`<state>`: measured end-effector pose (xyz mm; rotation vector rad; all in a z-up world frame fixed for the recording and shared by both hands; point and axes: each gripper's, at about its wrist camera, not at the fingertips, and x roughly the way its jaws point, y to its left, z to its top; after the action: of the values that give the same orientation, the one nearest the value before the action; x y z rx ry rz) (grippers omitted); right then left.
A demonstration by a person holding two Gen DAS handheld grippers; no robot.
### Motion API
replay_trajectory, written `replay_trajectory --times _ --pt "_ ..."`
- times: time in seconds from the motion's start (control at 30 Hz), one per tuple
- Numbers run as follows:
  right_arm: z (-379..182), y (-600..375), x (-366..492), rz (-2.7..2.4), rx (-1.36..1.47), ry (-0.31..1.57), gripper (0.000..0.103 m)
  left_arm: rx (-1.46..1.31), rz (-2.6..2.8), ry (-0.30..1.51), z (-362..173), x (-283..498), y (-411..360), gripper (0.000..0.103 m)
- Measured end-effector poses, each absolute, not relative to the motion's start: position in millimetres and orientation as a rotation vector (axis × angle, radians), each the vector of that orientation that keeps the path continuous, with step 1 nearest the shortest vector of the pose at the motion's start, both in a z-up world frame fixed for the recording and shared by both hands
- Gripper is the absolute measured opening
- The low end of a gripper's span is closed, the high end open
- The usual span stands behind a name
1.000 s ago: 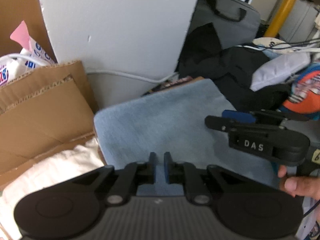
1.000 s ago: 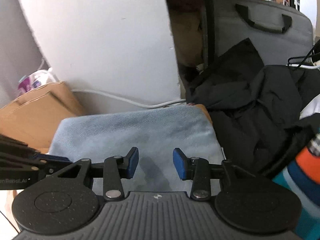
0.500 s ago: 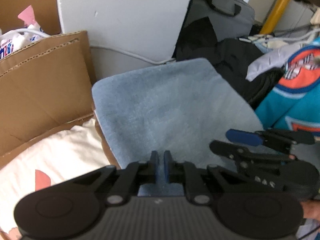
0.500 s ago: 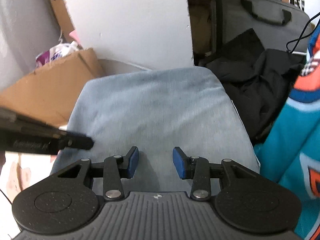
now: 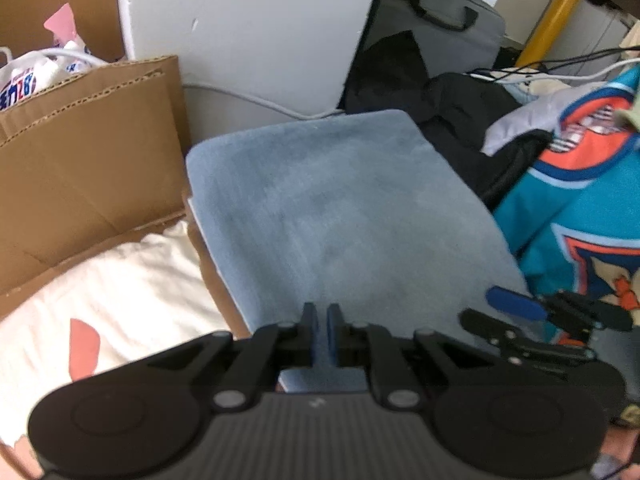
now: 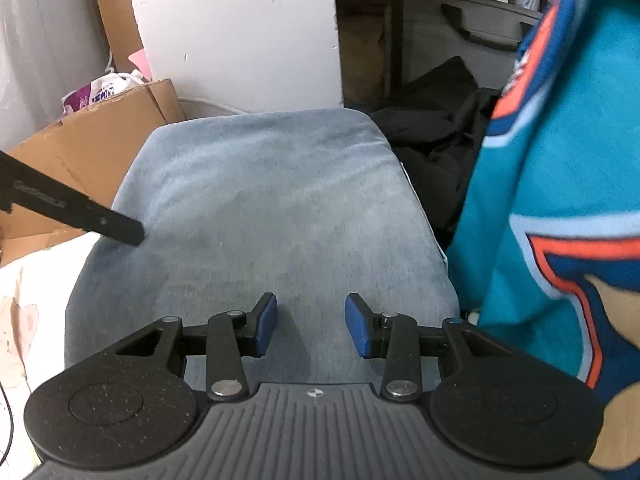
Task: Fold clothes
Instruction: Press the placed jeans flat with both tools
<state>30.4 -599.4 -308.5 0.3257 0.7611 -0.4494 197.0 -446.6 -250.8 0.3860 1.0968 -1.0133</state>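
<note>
Blue folded garment (image 6: pixel 264 216), right tongs (image 6: pixel 311 326) agape

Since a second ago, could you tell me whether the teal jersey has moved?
Yes. In the right wrist view the teal jersey has come in from the right, beside the blue cushion.

At the top centre of both views we see a white panel (image 5: pixel 256 28) with small chips in its paint, and a pale cable (image 5: pixel 256 100) runs along its foot. To its right stands a grey case (image 5: pixel 436 36) with a dark handle, and a yellow post (image 5: pixel 554 12) rises at the upper right of the left view. Brown cardboard (image 5: pixel 88 152) fills the left side, with a printed plastic bag (image 5: pixel 28 76) above it. Daylight falls softly from the upper right.
</note>
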Motion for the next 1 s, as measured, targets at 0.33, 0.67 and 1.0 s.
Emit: replay_trajectory --times 0.33,0.67,1.0 --pt "-318 -594 15 -0.443 0.362 0.761 0.046 0.446 -1.016 1.144 -280 166 -441 0.009" --pt "-327 -591 26 -0.498 0.411 0.776 0.048 0.487 -0.947 1.227 -285 182 -447 0.003" --pt "-291 -601 20 -0.527 0.537 0.736 0.048 0.421 -0.82 1.192 -237 188 -421 0.046"
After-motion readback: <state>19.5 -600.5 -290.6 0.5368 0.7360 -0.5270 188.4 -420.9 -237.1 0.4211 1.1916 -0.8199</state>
